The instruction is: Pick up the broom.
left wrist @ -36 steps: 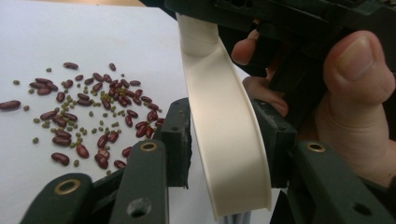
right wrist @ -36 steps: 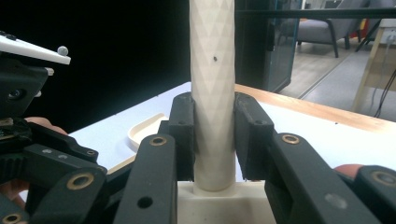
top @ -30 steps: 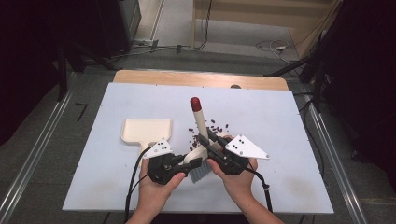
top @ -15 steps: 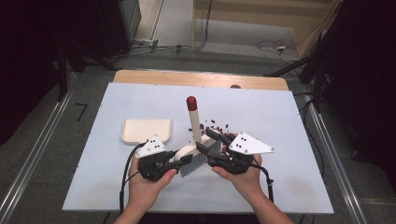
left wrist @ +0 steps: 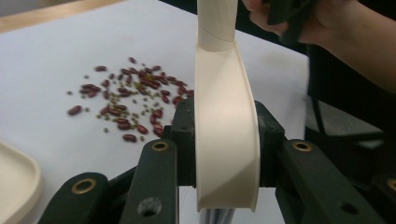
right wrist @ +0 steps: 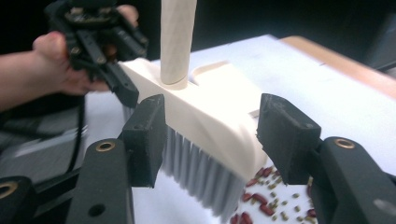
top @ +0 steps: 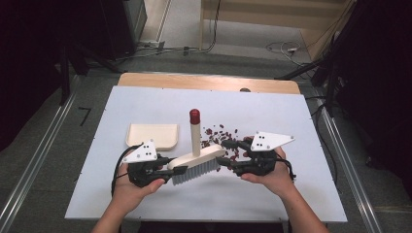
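High view first, left to right: a cream dustpan (top: 152, 135) lies flat on the white table (top: 272, 199), well left of centre. Just below it the left gripper (top: 167, 171) clamps the left end of a cream hand brush (top: 197, 159), whose long head runs across the table with pale grey bristles hanging under it. A round cream handle rises upright from the middle of the head and ends in a red cap (the only strong colour on it). No brand, label or writing can be read on the brush or the dustpan.

Behind and right of the brush lies a loose scatter of dark red beans (top: 221, 136) mixed with small green ones.

The right gripper (top: 228, 164) sits at the right end of the brush head. Its jaws have just been opening; the right gripper view shows that end of the head (right wrist: 210, 126) between the two pads, with a gap on each side. Seen from the left gripper view, the pads press both flanks of the head (left wrist: 226, 140).
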{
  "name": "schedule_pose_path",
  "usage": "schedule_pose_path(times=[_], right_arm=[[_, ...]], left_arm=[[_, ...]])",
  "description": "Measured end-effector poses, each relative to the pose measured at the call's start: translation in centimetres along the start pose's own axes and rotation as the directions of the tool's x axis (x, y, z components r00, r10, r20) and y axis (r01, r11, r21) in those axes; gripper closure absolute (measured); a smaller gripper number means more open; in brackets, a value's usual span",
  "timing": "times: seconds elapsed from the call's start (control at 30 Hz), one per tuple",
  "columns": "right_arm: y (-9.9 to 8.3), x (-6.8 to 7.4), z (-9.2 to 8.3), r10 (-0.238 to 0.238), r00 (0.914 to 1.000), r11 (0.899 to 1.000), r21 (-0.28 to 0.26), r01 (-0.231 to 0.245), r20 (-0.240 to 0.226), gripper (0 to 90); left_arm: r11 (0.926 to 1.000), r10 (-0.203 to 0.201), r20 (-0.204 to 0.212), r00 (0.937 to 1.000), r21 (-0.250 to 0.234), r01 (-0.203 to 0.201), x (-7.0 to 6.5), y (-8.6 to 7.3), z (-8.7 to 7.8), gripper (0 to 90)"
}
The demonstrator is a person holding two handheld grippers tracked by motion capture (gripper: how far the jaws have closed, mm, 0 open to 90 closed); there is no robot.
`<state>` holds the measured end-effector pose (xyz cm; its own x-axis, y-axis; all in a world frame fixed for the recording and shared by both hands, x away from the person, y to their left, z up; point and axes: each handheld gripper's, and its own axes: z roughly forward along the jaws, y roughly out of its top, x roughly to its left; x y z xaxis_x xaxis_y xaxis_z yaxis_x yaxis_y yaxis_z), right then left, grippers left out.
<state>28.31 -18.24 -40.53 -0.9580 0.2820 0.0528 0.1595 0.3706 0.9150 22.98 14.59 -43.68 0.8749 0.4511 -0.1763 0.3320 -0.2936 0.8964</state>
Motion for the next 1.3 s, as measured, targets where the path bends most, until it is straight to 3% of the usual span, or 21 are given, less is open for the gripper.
schedule_pose_path(times=[0.03,0.07,0.13,0.17,0.2,0.43,0.57,0.6,0.7,0.77,0.83,0.87,0.9,1.0,1.07,1.1,1.13,1.17,1.23,1.27,1.3], right_arm=[[-0.1,0.0,0.0,0.0,0.9997,1.0,0.01,0.001,-0.024,41.2],[-0.2,-0.1,0.3,0.002,0.9955,0.999,0.043,0.002,-0.095,41.3],[-0.4,0.0,0.6,0.0,0.9893,0.998,0.066,0.009,-0.146,41.5],[-0.5,0.1,0.7,-0.001,0.986,0.996,0.087,0.016,-0.166,41.6],[-0.6,0.1,0.9,-0.004,0.9848,0.995,0.101,0.022,-0.174,41.9],[-1.0,0.5,1.7,-0.005,0.9702,0.98,0.19,0.052,-0.242,47.1],[-1.3,0.8,2.3,-0.017,0.957,0.967,0.239,0.09,-0.289,51.3],[-1.5,1.0,2.6,-0.018,0.9496,0.962,0.253,0.102,-0.313,52.5],[-1.6,1.1,2.9,-0.016,0.9441,0.959,0.264,0.108,-0.329,55.9],[-1.7,1.1,3.0,-0.007,0.935,0.956,0.271,0.11,-0.355,59.6],[-1.8,1.1,3.1,0.0,0.9324,0.956,0.273,0.106,-0.362,60.2],[-1.9,1.1,3.1,0.014,0.9245,0.955,0.279,0.101,-0.381,61.9],[-1.9,1.1,3.1,0.014,0.9245,0.955,0.279,0.101,-0.381,61.9],[-1.8,1.1,3.1,0.004,0.918,0.955,0.275,0.114,-0.397,64.3],[-1.7,1.4,3.1,0.009,0.9184,0.955,0.276,0.109,-0.395,65.5],[-1.6,1.6,3.2,0.004,0.9266,0.953,0.281,0.11,-0.376,65.7],[-1.6,1.6,3.2,0.004,0.9266,0.953,0.281,0.11,-0.376,65.7],[-1.6,1.8,3.3,0.007,0.9326,0.954,0.281,0.101,-0.361,65.8],[-1.5,2.0,3.5,0.001,0.9442,0.959,0.267,0.093,-0.329,65.9],[-1.5,2.0,3.5,0.001,0.9442,0.959,0.267,0.093,-0.329,65.9],[-1.4,2.0,3.5,0.003,0.9564,0.962,0.261,0.076,-0.292,66.0]], left_arm=[[0.9998,0.016,0.021,0.9996,0.01,-0.016,-0.1,0.0,0.1,68.8],[0.9995,0.028,0.041,0.9988,0.015,-0.029,-0.2,-0.1,0.2,68.8],[0.9962,0.07,0.087,0.9937,0.044,-0.074,-0.5,0.0,0.4,68.8],[0.9962,0.07,0.087,0.9937,0.044,-0.074,-0.5,0.0,0.4,68.9],[0.9938,0.087,0.111,0.99,0.059,-0.094,-0.8,0.0,0.6,68.8],[0.9837,0.127,0.144,0.9814,0.109,-0.144,-1.3,0.0,0.9,68.9],[0.9822,0.132,0.174,0.9759,0.11,-0.152,-1.6,0.0,1.1,68.9],[0.9814,0.136,0.176,0.9749,0.111,-0.157,-1.6,0.0,1.1,68.8],[0.9811,0.138,0.184,0.9733,0.11,-0.159,-1.7,0.0,1.2,68.9],[0.9799,0.139,0.196,0.9708,0.115,-0.163,-1.7,0.0,1.3,68.9],[0.9803,0.135,0.205,0.9695,0.115,-0.161,-1.7,-0.1,1.3,68.8],[0.981,0.13,0.214,0.9681,0.114,-0.157,-1.6,-0.1,1.3,68.8],[0.9813,0.129,0.22,0.9669,0.112,-0.156,-1.6,-0.1,1.3,68.8],[0.9879,0.107,0.253,0.9617,0.082,-0.131,-1.1,-0.3,1.2,68.6],[0.9919,0.09,0.274,0.9574,0.062,-0.111,-0.5,-0.6,1.1,67.9],[0.9933,0.085,0.264,0.9608,0.053,-0.103,-0.4,-0.7,1.1,66.0],[0.9939,0.086,0.252,0.9638,0.046,-0.101,-0.3,-0.8,1.0,66.0],[0.9947,0.082,0.249,0.9651,0.041,-0.095,-0.2,-0.8,1.0,65.0],[0.995,0.089,0.21,0.9736,0.026,-0.097,-0.1,-0.9,0.7,60.6],[0.9961,0.085,0.18,0.9799,0.008,-0.088,-0.1,-0.9,0.6,60.6],[0.9965,0.083,0.138,0.9869,-0.008,-0.083,0.0,-0.9,0.5,51.6]])
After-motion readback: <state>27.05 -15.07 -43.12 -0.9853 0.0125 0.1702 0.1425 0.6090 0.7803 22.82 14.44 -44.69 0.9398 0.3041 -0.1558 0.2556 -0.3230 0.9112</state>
